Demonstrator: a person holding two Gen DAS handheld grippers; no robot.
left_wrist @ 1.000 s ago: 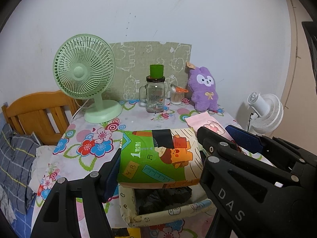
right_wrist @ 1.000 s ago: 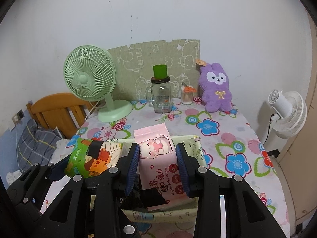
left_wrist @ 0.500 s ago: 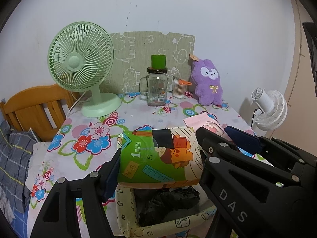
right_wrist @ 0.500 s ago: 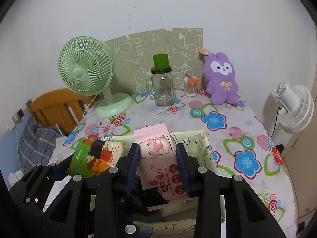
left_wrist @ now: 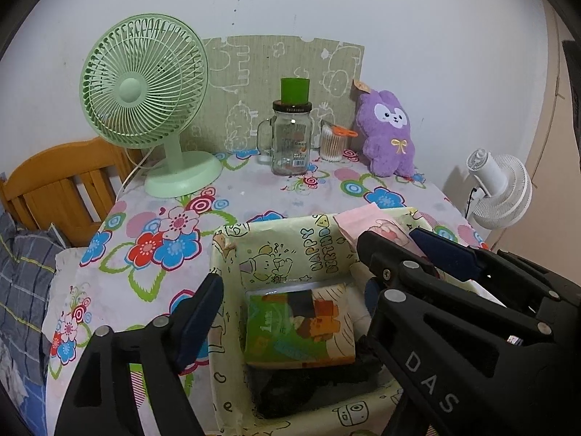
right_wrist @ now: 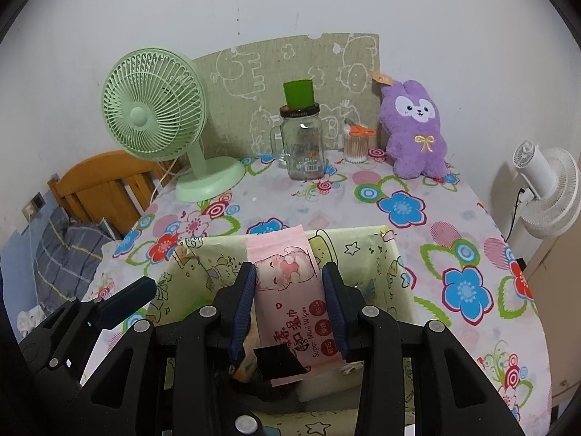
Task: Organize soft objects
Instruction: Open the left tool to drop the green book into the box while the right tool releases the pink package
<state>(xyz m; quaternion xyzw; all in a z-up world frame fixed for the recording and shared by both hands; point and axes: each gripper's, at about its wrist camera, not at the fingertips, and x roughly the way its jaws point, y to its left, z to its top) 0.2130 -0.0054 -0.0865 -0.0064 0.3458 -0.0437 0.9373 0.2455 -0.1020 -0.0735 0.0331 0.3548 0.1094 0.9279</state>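
Two hand-held grippers hang over one pale yellow cartoon-printed box that sits on the near part of the flowered tablecloth. The left gripper stands with its two fingers spread wide, one over the box's left wall and the other over its right side, and nothing is between them. Below that gap lies one green tissue pack, flat inside the box, resting on something dark that I cannot make out.

The right gripper is clamped on one pink wet-wipes pack, its two blue pads pressing the pack's long edges. The pack is held lengthwise over the box, its far end reaching past the box's back wall as seen from that wrist, its near end with a black patch above the interior. From the left wrist view the same pack shows at the box's right rear, partly hidden behind the gripper's frame.

At the back of the table, well apart from the box, I count one green desk fan, one glass mason jar with a green cup on its lid, one small container of cotton swabs and one purple plush rabbit leaning at the patterned board. One white fan stands off the table's right side, and one wooden chair to its left.
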